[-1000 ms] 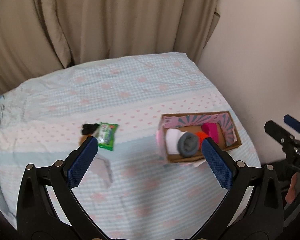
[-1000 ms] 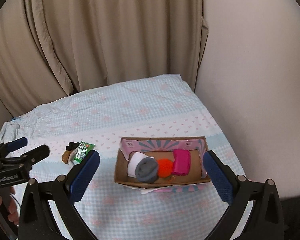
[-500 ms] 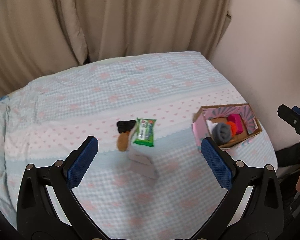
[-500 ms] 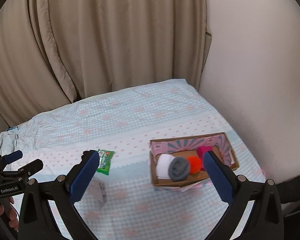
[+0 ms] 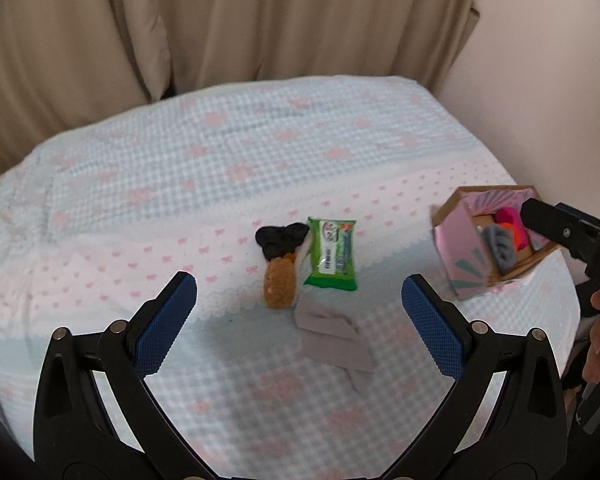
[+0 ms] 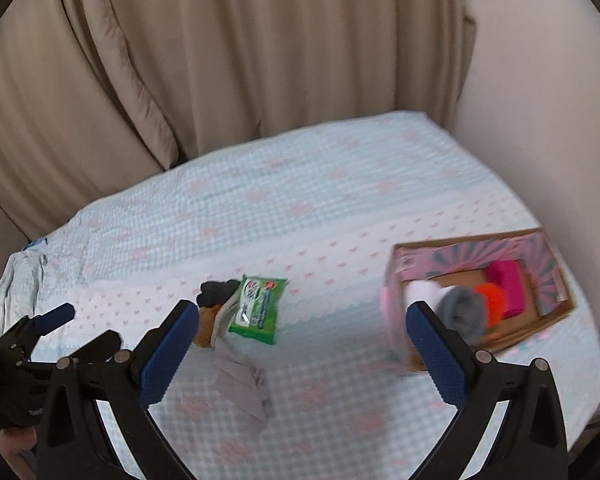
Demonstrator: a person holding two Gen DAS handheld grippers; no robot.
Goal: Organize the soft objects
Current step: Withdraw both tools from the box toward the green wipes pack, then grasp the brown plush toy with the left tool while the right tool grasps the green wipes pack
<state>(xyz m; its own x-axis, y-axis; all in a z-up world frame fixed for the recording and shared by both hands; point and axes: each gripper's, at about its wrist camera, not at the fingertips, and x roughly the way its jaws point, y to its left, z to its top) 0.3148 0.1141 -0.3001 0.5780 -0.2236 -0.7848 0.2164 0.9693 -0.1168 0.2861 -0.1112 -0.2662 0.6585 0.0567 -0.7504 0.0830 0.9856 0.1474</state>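
Note:
On the bed lie a green wipes packet, a black soft item, an orange-brown knitted item and a folded grey cloth. A pink cardboard box at the right holds white, grey, orange and magenta soft items. My left gripper is open and empty, above the bed near the loose items. My right gripper is open and empty, between the loose items and the box.
The bed has a light blue checked cover with pink hearts. Beige curtains hang behind it and a pale wall stands on the right. The box sits close to the bed's right edge.
Both views have swung left: the box has slid toward the right of each frame and the loose items have come to the centre. Both grippers stay open.

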